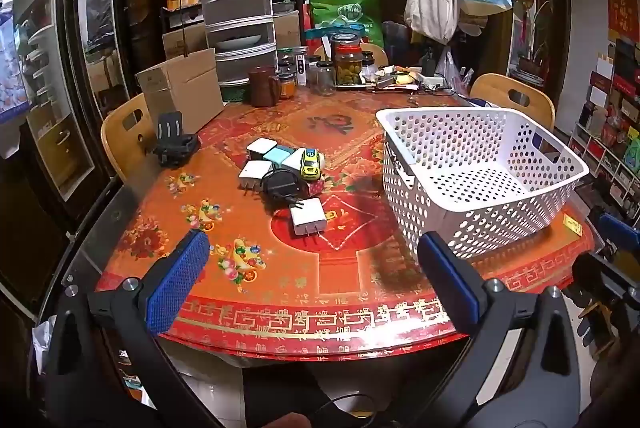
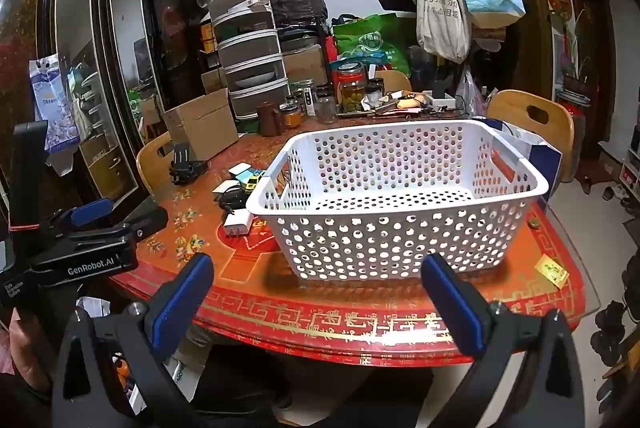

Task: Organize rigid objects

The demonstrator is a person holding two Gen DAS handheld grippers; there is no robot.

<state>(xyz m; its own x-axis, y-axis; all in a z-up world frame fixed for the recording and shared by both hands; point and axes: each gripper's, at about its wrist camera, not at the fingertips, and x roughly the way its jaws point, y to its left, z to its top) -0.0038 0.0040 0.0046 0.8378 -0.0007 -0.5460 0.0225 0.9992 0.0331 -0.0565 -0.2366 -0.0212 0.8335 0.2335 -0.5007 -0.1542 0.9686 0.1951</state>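
A cluster of rigid objects lies mid-table: several white plug chargers (image 1: 264,157), a black adapter (image 1: 282,185), a yellow toy car (image 1: 309,163) and one white charger (image 1: 306,222) nearest me. An empty white perforated basket (image 1: 460,131) stands to their right; it also shows in the right wrist view (image 2: 320,224), with the white charger (image 2: 238,222) to its left. My left gripper (image 1: 312,248) is open and empty above the table's front edge. My right gripper (image 2: 316,268) is open and empty in front of the basket. The left gripper's body (image 2: 88,244) shows at left.
The round table (image 1: 360,308) has a red patterned cover. A black stand (image 1: 174,143) and a cardboard box (image 1: 180,87) sit at its left. Jars, a brown mug (image 1: 262,85) and stacked containers (image 1: 238,11) crowd the back. Wooden chairs (image 1: 514,97) stand around it.
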